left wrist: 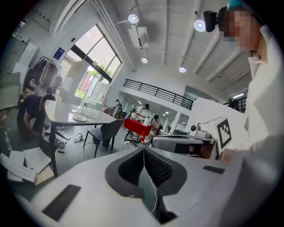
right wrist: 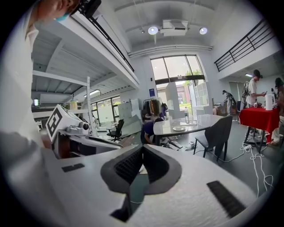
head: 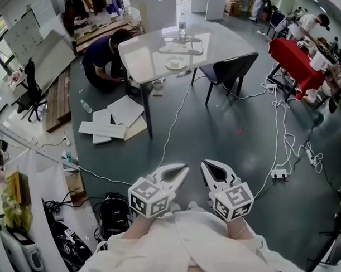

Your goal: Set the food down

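As looked down on from the head, side by side just above white sleeves (head: 180, 244): the left white plastic two-jaw gripper (head: 182, 171) and the right white plastic two-jaw gripper (head: 210, 167), over dark grey floor (head: 215, 136). Clenched tight, each of them, with black ribbed pads (left wrist: 157, 167) pressed together in the gripper views and nothing between. Well apart from both, on the pale grey table (head: 229, 44): a small round white plate (head: 175, 64), near a clear bottle (head: 182, 26). Contents of the plate too small to make out as food. Shown only from the head: a white power strip (head: 279, 173) among loose cables. Shown only from the gripper views: round ceiling lamps (left wrist: 133, 18) and a tall window (right wrist: 175, 71). Half hidden behind the table in the right gripper view, plain from above: a crouching person in dark clothes (head: 103, 57). Hands hidden under the marker cubes; sleeves cut off at the lower edge.
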Demonstrator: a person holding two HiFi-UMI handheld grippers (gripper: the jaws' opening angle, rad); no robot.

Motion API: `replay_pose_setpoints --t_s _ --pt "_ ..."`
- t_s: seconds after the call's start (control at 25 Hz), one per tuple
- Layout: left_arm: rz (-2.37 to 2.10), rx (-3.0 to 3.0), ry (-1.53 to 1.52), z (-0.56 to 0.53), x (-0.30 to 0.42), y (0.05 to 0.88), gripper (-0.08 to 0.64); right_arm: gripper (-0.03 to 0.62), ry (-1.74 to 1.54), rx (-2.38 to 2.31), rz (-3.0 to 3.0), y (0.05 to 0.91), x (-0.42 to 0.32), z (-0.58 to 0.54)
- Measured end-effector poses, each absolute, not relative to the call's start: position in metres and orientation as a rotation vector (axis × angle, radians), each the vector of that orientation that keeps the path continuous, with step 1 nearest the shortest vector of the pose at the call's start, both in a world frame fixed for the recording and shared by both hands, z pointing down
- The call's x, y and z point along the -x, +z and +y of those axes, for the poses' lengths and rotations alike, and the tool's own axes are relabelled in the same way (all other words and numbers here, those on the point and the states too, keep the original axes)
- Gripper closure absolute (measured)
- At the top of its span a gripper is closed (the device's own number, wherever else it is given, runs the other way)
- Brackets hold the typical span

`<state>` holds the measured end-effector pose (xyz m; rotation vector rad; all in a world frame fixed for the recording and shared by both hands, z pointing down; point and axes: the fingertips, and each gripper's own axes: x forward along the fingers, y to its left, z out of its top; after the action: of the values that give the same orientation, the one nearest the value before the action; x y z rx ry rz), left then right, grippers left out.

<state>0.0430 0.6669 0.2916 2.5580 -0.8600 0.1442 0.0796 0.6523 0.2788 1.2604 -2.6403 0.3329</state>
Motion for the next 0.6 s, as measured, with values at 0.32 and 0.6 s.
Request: replay_pose_setpoints --t_s 0.32,0.6 --pt "-0.834 -2.492 0.121 0.669 -0.032 0.315 0.543 0.591 0.546 -1.212 -2.565 0.329 -0.067 0.656" --pt "-0.875 -2.463 0.084 0.611 -0.030 0.325 0.545 0.591 0.564 -1.184 -2.574 0.341 -0.067 0.594"
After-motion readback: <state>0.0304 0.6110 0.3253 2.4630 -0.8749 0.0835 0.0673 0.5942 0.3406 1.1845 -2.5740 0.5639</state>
